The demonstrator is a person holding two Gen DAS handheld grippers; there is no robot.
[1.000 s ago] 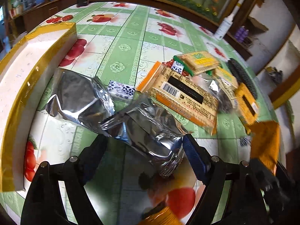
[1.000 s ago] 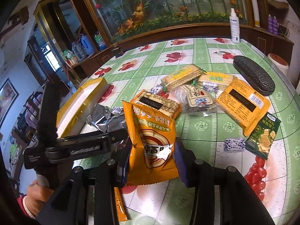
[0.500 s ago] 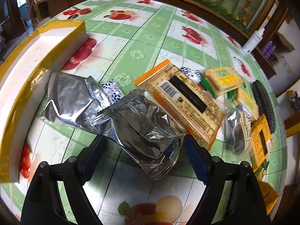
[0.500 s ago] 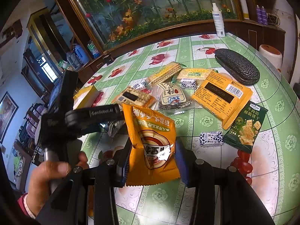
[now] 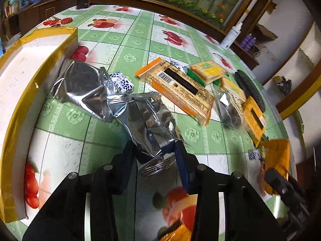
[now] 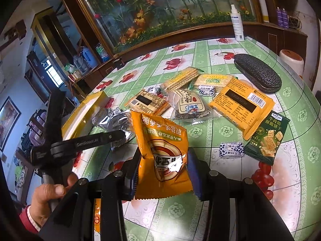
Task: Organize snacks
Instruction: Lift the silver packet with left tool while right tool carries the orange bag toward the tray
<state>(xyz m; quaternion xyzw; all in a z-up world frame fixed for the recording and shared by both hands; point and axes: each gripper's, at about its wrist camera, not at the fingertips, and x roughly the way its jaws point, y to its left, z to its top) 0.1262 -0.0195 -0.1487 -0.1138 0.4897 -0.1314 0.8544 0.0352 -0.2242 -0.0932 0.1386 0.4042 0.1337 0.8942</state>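
The left claw [image 5: 155, 156] is pinching a silver foil packet [image 5: 148, 118] while the right claw [image 6: 163, 172] is pinching an orange snack bag [image 6: 162, 156] above the worktop [image 6: 301, 120].

The counter [image 5: 140, 40] lies bare toward its far edge, beyond the snacks, and in the near strip below the left gripper [image 5: 154, 160]. To the left, the yellow-rimmed box [image 5: 36, 76] walls off that side; a silver pouch [image 5: 84, 88] rests against it. Ahead, packets crowd together: a biscuit pack [image 5: 180, 88], a small blue-patterned sweet [image 5: 122, 82] and the black case [image 6: 256, 74] farther right. In the right view, open counter shows between the wrapped candy [image 6: 230, 149] and the green cracker bag [image 6: 266, 136] nearby.
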